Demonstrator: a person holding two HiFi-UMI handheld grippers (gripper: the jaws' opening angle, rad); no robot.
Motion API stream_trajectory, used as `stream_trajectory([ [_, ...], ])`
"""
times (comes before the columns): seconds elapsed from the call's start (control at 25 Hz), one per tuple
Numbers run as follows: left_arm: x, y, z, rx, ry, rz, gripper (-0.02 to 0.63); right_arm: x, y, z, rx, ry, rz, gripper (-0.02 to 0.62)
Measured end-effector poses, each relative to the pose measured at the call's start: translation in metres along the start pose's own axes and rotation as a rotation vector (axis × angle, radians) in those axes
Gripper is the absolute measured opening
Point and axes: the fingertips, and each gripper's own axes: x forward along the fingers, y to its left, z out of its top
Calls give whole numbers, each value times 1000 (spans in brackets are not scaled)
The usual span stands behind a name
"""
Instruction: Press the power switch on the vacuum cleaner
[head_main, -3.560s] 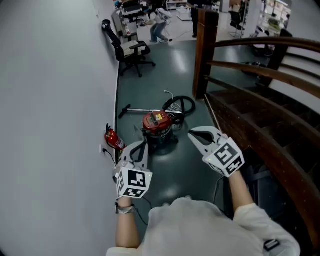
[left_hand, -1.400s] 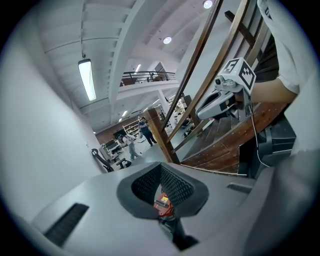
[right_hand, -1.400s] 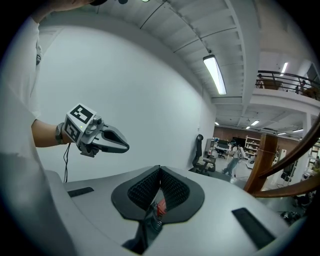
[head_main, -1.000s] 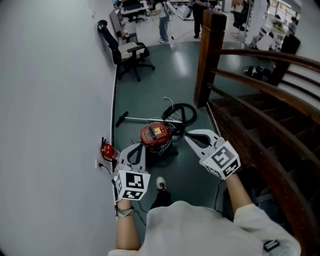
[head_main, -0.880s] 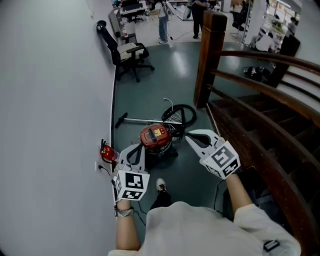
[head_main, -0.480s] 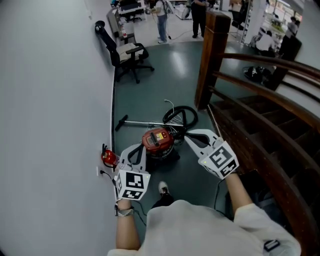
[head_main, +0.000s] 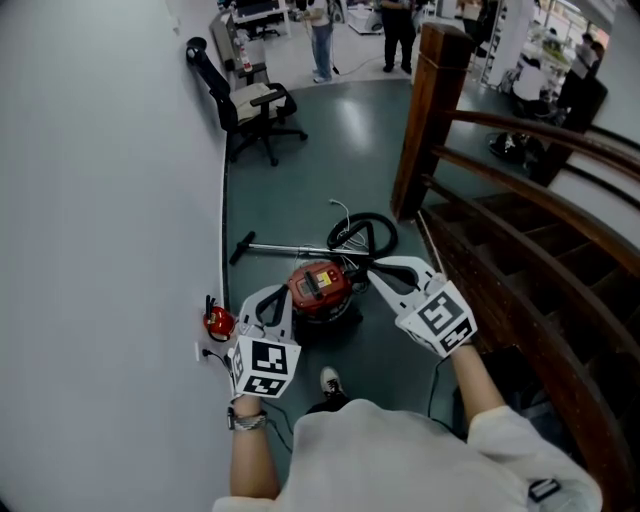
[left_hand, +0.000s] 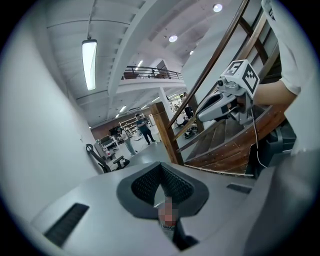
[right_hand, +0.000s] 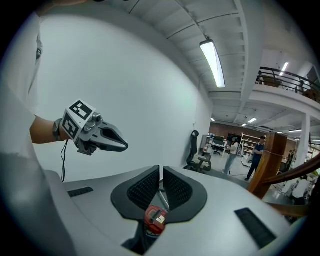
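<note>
Jaws of the left gripper (head_main: 274, 294) are pressed together with nothing in them, and the right gripper (head_main: 377, 268) is closed and empty too. The red vacuum cleaner (head_main: 320, 290) sits on the dark floor (head_main: 350, 140) between the two grippers and well below them. Its black hose (head_main: 362, 232) is curled up just behind it.

It looks like a hard, heavy tub, so it should stay put when poked. There is no need to grab it. One closed tip can push down on the power switch. That is likely on the top lid, but it is too small to pick out.

A few seconds ago the vacuum cleaner was farther ahead. Now the person has walked closer, and a shoe (head_main: 329, 380) shows.
</note>
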Motion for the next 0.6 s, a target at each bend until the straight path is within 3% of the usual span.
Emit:
stream_trajectory([
  [0.36,34,34,-23,-59,76,-8,-9,40,-18,-3,11,24,-1,31],
  [0.6,49,48,-27,-31,74,-30,-8,61,-25,-6,13,57,-17,31],
])
